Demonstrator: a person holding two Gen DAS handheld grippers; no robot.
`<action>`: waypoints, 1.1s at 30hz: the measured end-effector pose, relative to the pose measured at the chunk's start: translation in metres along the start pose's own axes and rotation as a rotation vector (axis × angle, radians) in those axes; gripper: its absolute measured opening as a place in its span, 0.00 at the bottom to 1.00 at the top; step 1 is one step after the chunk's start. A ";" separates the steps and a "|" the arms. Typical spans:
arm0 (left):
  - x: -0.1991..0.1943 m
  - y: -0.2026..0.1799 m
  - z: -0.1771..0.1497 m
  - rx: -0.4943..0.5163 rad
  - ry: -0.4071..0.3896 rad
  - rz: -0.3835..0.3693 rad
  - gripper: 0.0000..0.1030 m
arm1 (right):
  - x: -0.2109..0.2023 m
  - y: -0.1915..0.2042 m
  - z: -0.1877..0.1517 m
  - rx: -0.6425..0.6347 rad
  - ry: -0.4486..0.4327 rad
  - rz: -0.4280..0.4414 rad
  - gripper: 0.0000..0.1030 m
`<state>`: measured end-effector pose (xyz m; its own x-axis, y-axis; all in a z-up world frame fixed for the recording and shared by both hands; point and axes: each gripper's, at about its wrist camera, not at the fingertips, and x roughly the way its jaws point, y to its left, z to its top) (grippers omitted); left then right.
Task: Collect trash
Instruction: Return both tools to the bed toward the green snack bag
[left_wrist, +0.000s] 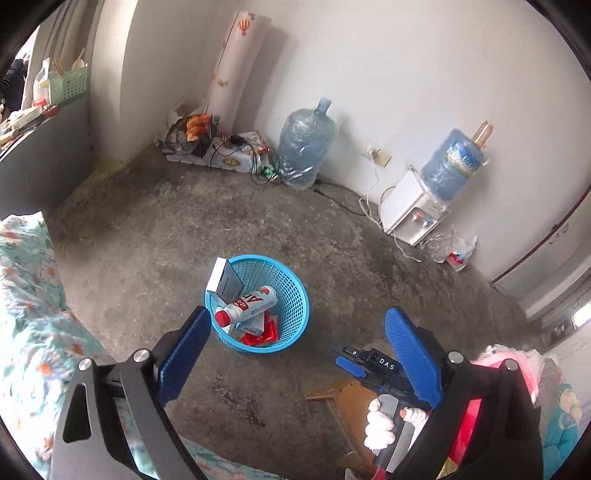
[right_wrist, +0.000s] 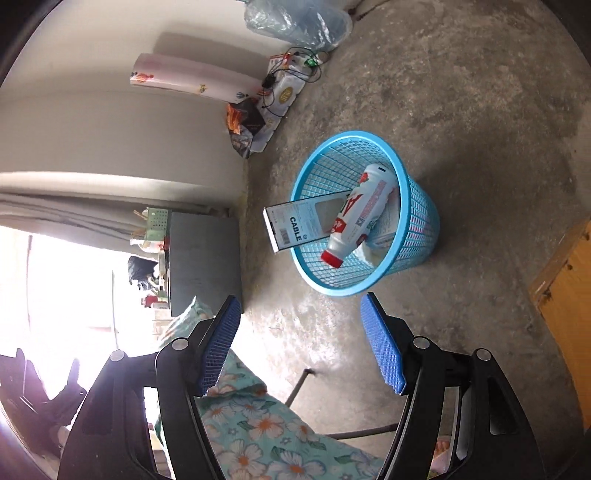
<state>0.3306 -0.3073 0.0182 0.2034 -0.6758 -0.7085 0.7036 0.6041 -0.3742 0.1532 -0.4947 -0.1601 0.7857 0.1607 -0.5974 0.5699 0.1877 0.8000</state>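
OK, 1 bin (left_wrist: 295, 295) on floor w/ 1 bottle (left_wrist: 245, 304), 1 box (left_wrist: 225, 278), red wrappers (left_wrist: 264, 334) inside. Above bin, L gripper (left_wrist: 295, 343) wide open, R gripper (right_wrist: 301, 341) open; both empty.

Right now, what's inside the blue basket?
Inside the blue basket lie a white bottle with a red cap, a CABLE box poking over the rim, a smaller box and a red wrapper. Anything beneath them is covered.
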 end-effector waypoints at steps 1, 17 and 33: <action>-0.024 0.001 -0.009 0.005 -0.027 -0.005 0.90 | -0.010 0.010 -0.008 -0.042 -0.007 -0.003 0.63; -0.290 0.037 -0.240 -0.267 -0.401 0.419 0.90 | -0.097 0.217 -0.169 -0.842 0.011 0.078 0.88; -0.343 0.039 -0.344 -0.325 -0.392 0.639 0.90 | -0.087 0.259 -0.310 -0.998 0.352 0.194 0.88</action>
<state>0.0539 0.0940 0.0406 0.7640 -0.2220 -0.6059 0.1509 0.9744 -0.1667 0.1577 -0.1597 0.0816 0.6373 0.5126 -0.5754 -0.1358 0.8097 0.5709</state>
